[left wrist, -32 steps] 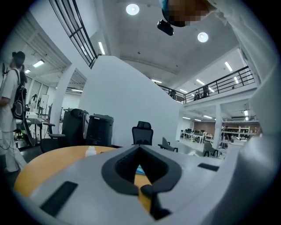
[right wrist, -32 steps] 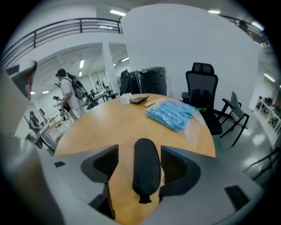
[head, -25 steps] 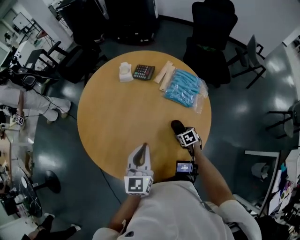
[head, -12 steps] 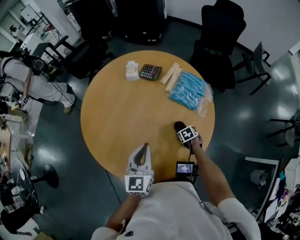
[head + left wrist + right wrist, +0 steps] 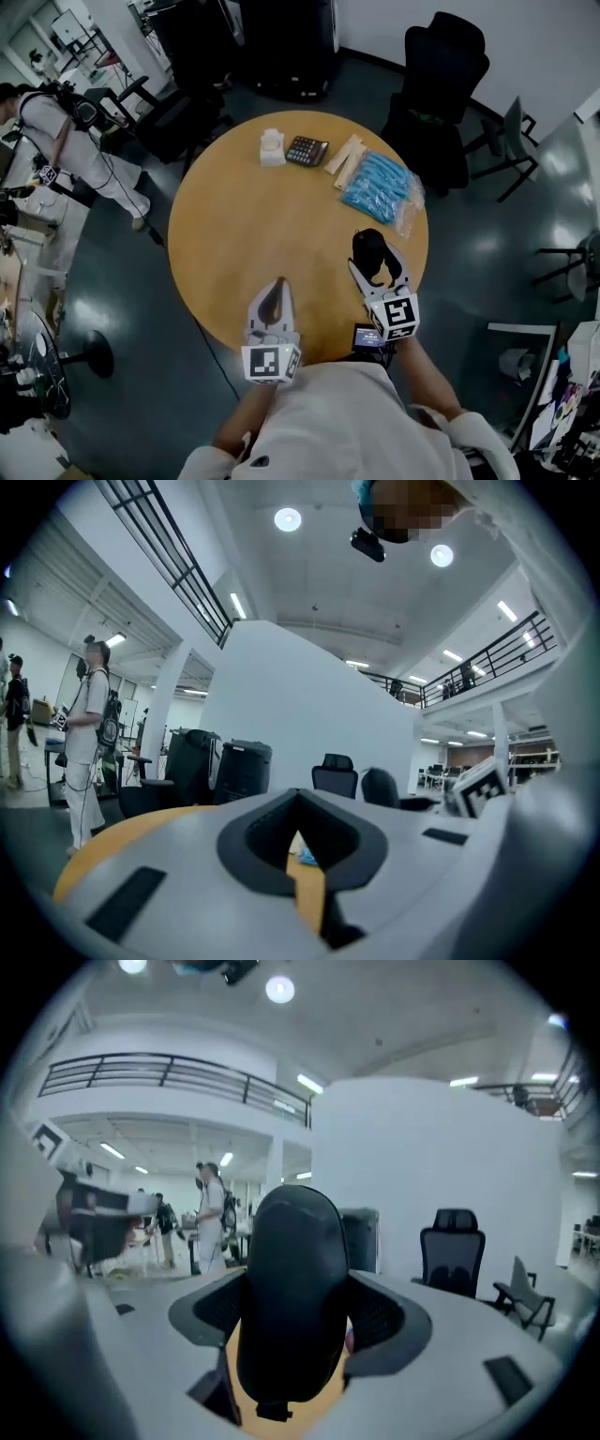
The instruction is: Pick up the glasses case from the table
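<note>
While a moment ago the right gripper (image 5: pixel 377 264) was sitting over the glasses case (image 5: pixel 367 244), it is now tilting back, fingers clamping the case near the bench (image 5: pixel 253 216) edge, likely lifting; right gripper view is confirming the clamp, head view is only hinting. Left gripper (image 5: pixel 277 286) is idling, fingers together, empty

Round wooden table (image 5: pixel 225 234): centre and left side bare, open passage across. Far edge crowded: small white holder (image 5: pixel 272 147), black calculator (image 5: pixel 307 150), pale wooden strips (image 5: pixel 343 155) and clear bag of blue packets (image 5: pixel 379 186), in close row. Bag lies near right gripper (image 5: pixel 378 268), on far side of it. Black office chairs (image 5: pixel 441 75) crowd floor behind far-right rim. Left gripper (image 5: pixel 277 289) at near rim, bare wood ahead.
</note>
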Demonstrator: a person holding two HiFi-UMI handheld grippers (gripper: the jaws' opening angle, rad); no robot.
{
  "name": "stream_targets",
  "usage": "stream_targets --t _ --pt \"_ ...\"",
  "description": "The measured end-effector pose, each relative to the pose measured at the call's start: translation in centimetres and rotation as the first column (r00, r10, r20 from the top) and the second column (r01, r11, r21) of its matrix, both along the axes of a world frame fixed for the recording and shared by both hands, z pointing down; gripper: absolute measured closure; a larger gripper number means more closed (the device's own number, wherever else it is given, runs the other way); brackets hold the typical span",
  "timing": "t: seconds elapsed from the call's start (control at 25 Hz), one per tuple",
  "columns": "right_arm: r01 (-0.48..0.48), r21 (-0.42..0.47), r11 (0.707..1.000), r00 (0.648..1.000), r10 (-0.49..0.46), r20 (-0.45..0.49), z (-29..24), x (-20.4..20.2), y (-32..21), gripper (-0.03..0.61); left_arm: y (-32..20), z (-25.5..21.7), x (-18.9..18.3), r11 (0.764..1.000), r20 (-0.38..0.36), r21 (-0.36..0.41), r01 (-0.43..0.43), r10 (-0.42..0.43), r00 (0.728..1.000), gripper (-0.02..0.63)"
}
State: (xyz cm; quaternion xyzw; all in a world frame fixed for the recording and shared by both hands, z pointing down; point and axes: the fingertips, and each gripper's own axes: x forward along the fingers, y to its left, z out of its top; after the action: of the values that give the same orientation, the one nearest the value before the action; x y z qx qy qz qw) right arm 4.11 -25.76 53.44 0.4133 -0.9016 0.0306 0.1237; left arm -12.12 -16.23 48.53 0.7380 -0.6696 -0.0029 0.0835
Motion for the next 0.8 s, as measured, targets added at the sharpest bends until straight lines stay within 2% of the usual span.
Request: stream_targets --t 0.08,0.12,0.36,0.8 --pt "-0.014 0.1 0.995 0.996 0.005 0.086 -3.8 -0.5 2.2 0.247 0.1 -0.2 -0.3 1.0 0.006 0.01 0.003 -0.003 1.0 0.609" --pt "-0.022 0.113 0.993 0.994 0.01 0.113 -4.4 -0.7 3.1 0.247 0.0 0.1 -0.2 1.0 0.01 0.008 0.001 -0.001 1.0 0.609" --pt "-0.014 0.039 0.999 0.987 0.008 0.159 -2.3 -2.0 6.9 0.247 1.0 0.8 0.8 0.999 0.0 -0.02 -0.038 0.038 0.999 0.609" --pt "0.036 0.066 0.997 0.984 -0.047 0.172 -3.6 -3.5 8.2 0.249 0.7 0.6 0.9 0.998 0.006 -0.014 -0.055 0.055 0.998 0.609"
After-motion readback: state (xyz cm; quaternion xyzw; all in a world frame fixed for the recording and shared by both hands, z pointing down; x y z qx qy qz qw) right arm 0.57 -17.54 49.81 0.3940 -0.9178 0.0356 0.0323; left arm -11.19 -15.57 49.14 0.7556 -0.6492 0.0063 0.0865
